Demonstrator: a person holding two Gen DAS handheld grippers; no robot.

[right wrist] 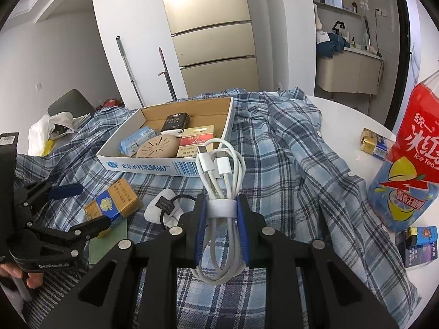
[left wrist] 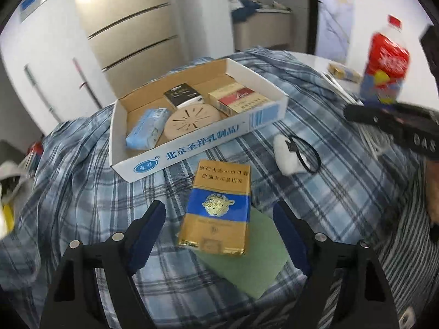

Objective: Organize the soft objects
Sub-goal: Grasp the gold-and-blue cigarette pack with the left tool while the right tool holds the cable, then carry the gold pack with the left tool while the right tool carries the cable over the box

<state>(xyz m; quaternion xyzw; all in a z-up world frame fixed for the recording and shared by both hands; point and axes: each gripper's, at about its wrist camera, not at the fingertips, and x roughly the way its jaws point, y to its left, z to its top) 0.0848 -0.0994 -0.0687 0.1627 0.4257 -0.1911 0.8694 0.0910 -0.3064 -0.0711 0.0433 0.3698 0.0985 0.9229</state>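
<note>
Right gripper (right wrist: 219, 213) pinches the bundled white cable (right wrist: 221, 175); left gripper (left wrist: 219, 219) hangs spread around the gold-and-blue pack (left wrist: 216, 208).
Ahead of both, the cardboard tray (left wrist: 192, 148) holds a blue tissue packet (left wrist: 148, 133), a round beige disc (left wrist: 192, 119), a black box (left wrist: 182, 93) and a red-and-gold carton (left wrist: 238, 98).
</note>
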